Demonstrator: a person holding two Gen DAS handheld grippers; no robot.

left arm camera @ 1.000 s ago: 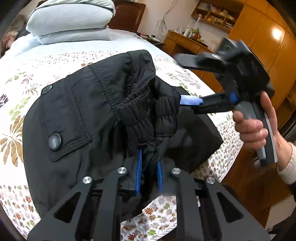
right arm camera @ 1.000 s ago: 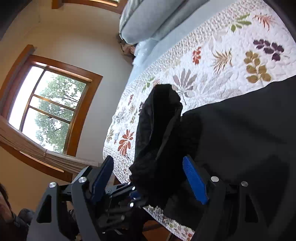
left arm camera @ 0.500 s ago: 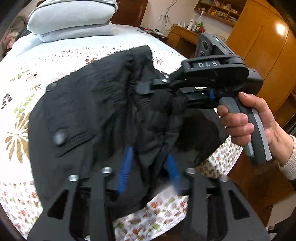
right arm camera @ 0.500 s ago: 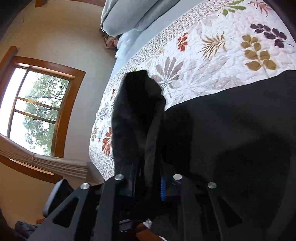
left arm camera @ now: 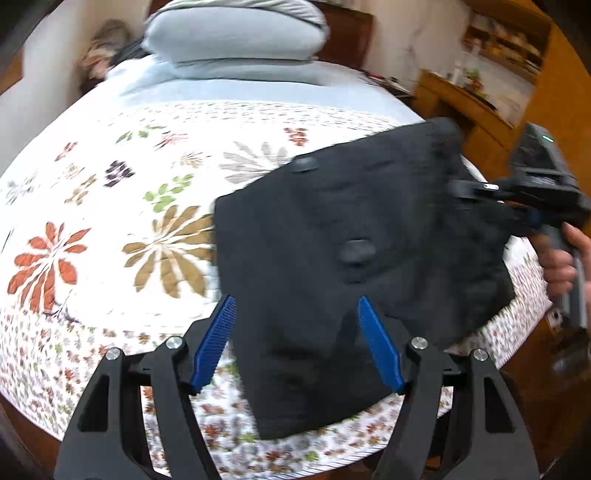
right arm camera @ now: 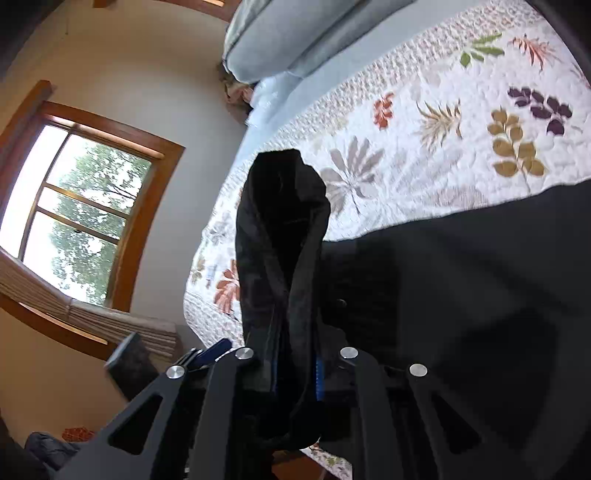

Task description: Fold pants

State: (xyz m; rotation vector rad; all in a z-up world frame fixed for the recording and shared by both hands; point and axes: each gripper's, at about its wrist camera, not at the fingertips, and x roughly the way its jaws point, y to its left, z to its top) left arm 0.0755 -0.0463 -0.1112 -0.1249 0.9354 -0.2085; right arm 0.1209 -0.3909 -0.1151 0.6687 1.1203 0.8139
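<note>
The bed, covered by a floral quilt, carries everything here, with grey pillows stacked at its head. The black pants lie bunched at the near right corner of the quilt, partly flattened, with a buttoned pocket facing up and one edge hanging over the bed's side.

The right gripper has its fingers pressed together on a thick roll of waistband fabric, which stands up from them in the right wrist view. The left gripper hovers over the near edge of the pants with its blue pads spread wide and nothing between them.

The step in hand looks like re-gripping so the garment can be drawn flat. To do it well, the left gripper should come down on a single clean edge near the hem side, not a bundle of layers, and close fully before either hand pulls. The two grips then want even tension, moving apart along the waistband line, so the fabric spreads rather than twists. The left view is motion-blurred, so I cannot tell exactly how many layers lie beneath the left fingers.
</note>
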